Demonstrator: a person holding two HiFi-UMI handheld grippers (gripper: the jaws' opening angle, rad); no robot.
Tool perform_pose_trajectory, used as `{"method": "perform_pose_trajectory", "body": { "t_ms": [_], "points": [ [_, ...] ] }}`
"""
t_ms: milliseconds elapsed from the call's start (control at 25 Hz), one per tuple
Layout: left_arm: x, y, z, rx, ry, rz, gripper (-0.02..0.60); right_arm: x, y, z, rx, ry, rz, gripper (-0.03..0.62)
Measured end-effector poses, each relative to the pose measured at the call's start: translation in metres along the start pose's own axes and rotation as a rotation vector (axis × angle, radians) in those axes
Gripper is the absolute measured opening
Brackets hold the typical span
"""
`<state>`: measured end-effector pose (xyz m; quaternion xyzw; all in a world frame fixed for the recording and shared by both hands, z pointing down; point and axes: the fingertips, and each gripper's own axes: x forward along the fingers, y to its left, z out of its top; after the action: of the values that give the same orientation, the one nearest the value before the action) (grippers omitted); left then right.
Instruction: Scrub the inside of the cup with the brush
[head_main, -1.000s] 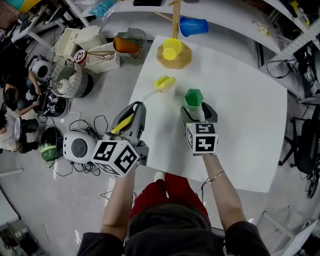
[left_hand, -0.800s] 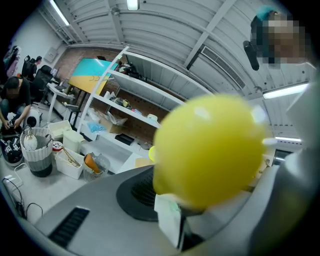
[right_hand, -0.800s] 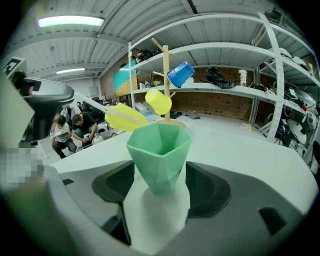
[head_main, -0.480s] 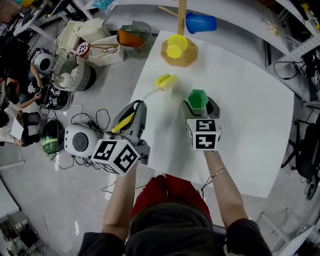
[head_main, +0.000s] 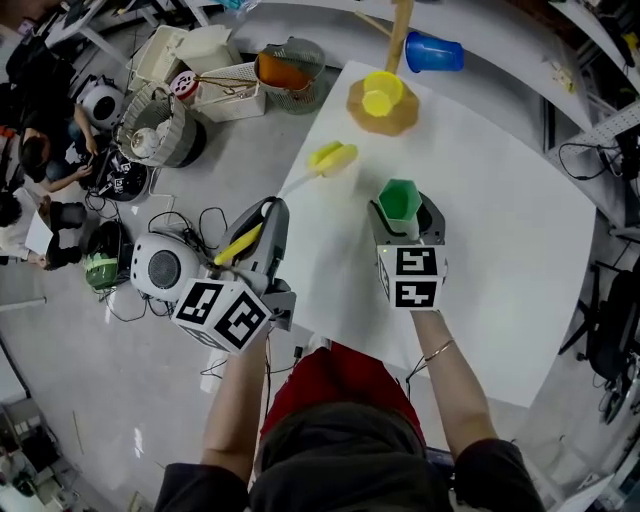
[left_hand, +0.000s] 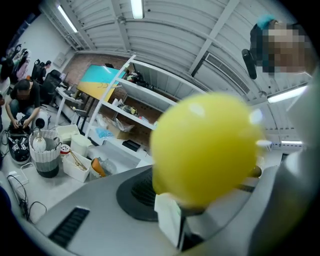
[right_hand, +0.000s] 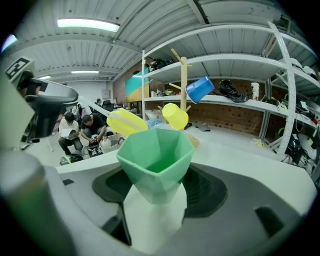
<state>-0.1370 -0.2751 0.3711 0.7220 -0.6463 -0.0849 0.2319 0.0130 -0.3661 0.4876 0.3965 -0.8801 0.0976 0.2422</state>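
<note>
At centre frame the right gripper (head_main: 402, 214) has its jaws clamped on the green cup (head_main: 399, 199); left of it, the left gripper (head_main: 259, 226) is closed on the yellow brush (head_main: 331, 157). The brush head sits at the white table's (head_main: 500, 230) upper-left edge.

A workshop — steel shelving (right_hand: 235, 59), strip lights (right_hand: 85, 23), brick wall (right_hand: 232, 118), cables (head_main: 186, 226) across the floor (head_main: 80, 350).

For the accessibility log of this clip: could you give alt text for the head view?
Seen from above, the right gripper holds a green cup over a white table; the left gripper holds a yellow brush whose head is beside the cup, not inside.
</note>
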Motion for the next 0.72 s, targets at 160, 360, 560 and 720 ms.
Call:
{"method": "perform_pose_trajectory", "body": {
  "t_ms": [160, 360, 560, 720],
  "points": [
    [-0.03, 0.011, 0.025, 0.005, -0.051, 0.017, 0.044, 0.001, 0.036, 0.018, -0.065, -0.022, 0.048, 0.304],
    [-0.076, 0.021, 0.049, 0.012, -0.092, 0.027, 0.044, -0.001, 0.085, 0.039, -0.173, -0.061, 0.087, 0.304],
    [-0.121, 0.044, 0.064, -0.002, -0.136, 0.069, 0.044, -0.001, 0.132, 0.052, -0.226, -0.081, 0.129, 0.304],
    [-0.157, 0.059, 0.071, -0.022, -0.168, 0.094, 0.044, -0.003, 0.167, 0.056, -0.268, -0.089, 0.156, 0.304]
  ]
}}
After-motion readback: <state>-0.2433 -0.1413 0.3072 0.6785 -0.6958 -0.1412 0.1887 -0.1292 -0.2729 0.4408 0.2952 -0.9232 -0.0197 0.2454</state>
